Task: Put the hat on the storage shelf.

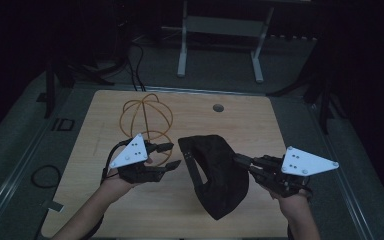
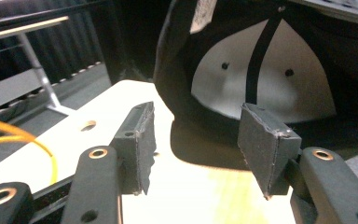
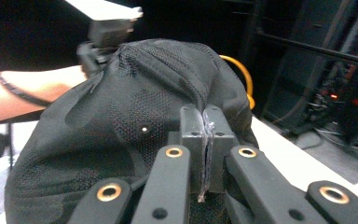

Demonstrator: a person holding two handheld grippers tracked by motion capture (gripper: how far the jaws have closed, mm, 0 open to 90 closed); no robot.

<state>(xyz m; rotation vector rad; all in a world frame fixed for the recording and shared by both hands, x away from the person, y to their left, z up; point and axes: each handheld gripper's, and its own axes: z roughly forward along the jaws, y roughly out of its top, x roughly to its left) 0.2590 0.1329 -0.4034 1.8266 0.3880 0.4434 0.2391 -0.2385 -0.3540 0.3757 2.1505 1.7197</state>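
Pinching the black cap (image 1: 220, 175), the right gripper (image 1: 241, 161) holds it; the left gripper (image 1: 169, 155) gapes empty beside.

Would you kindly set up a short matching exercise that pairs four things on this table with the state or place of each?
Things:
1. left gripper
2. right gripper
3. black cap
4. yellow wire stand

States or places:
A. stands on the table behind the left gripper
B. jaws apart, nothing between them
C. jaws pressed together on fabric
D. held between the two grippers, its pale lining facing the left one

Pairs: 1-B, 2-C, 3-D, 4-A
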